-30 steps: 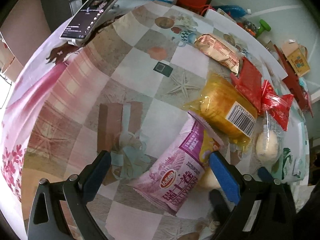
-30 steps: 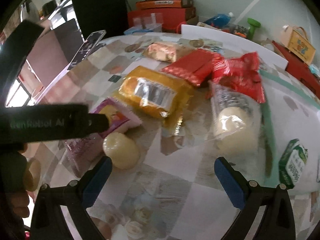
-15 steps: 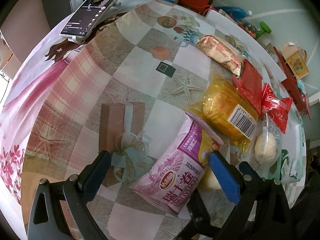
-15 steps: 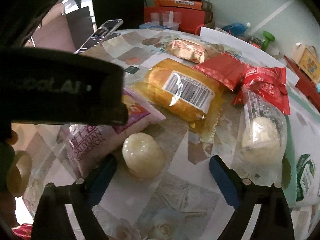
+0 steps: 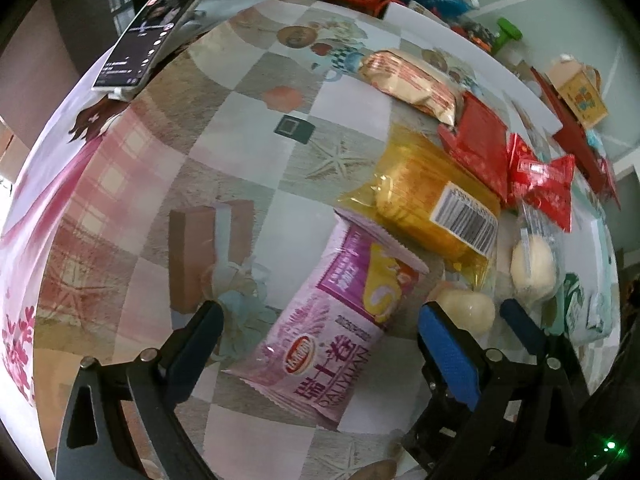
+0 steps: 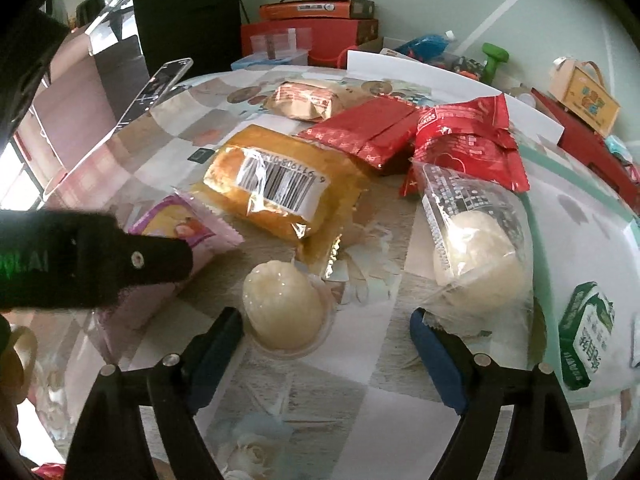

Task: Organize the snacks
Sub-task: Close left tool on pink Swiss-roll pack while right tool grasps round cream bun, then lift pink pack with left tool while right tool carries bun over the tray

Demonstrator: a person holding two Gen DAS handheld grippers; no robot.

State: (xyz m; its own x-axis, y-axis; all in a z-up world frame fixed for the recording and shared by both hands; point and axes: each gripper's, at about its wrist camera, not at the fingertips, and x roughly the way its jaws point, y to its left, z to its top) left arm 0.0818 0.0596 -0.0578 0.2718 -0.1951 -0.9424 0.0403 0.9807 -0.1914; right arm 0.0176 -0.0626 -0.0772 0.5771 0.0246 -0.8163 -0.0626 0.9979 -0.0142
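A pink-purple snack pack (image 5: 332,328) lies flat on the patterned tablecloth (image 5: 248,120), between the wide-set fingers of my left gripper (image 5: 320,336), which is open and not pressing on it. Right beside that pack sits a round cream snack in a clear cup (image 6: 284,308). My right gripper (image 6: 326,344) straddles the cup with its jaws closing. The left finger is close to the cup and the right finger still stands clear of it. In the left wrist view the cream snack (image 5: 464,308) shows just behind my blue finger pad (image 5: 444,340).
Behind lie a yellow cake pack (image 6: 276,188), two red packs (image 6: 368,132), a gold wrapper (image 6: 304,100), a bagged round bun (image 6: 476,264) and a green-white carton (image 6: 586,332). A phone (image 5: 152,36) leans at the far left edge. Boxes and clutter stand beyond the table.
My right gripper has come down and in around the cream snack, and its jaws have narrowed. The left gripper has stayed over the purple pack.
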